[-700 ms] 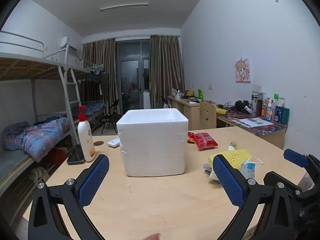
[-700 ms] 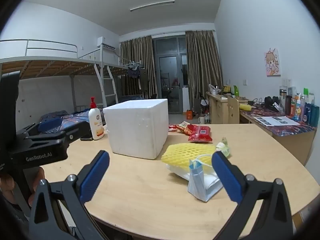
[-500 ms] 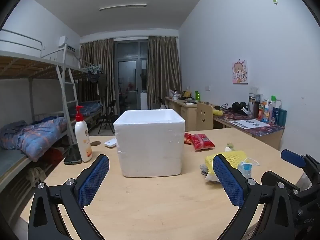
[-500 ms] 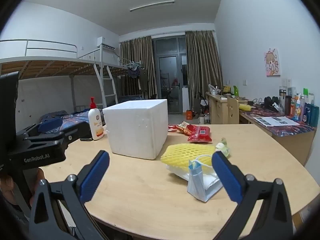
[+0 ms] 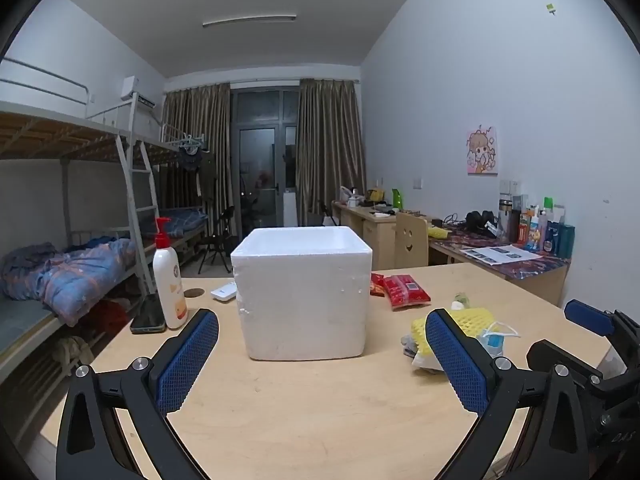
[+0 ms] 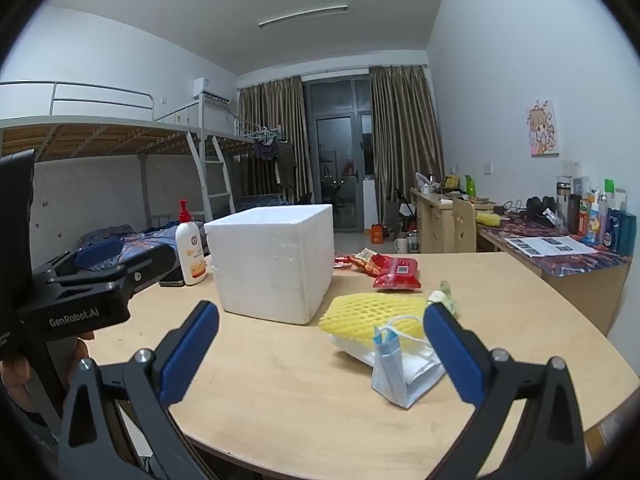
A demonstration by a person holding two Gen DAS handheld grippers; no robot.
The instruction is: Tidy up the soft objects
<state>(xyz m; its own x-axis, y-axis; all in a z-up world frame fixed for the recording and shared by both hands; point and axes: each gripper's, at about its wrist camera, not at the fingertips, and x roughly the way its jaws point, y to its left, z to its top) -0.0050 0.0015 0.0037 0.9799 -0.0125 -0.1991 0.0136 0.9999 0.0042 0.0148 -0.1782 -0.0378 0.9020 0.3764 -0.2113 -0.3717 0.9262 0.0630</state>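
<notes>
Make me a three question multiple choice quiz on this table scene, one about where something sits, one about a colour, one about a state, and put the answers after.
1. Where is the lotion bottle relative to the foam box?
A. inside it
B. to its left
C. on top of it

2. What colour is the foam net?
A. yellow
B. green
C. purple

3. How is the right gripper?
A. shut on a mask
B. shut, empty
C. open, empty

Answers: B, the bottle stands left of the box in both views; A, the mesh is yellow; C, the pads stand wide apart with nothing between them.
</notes>
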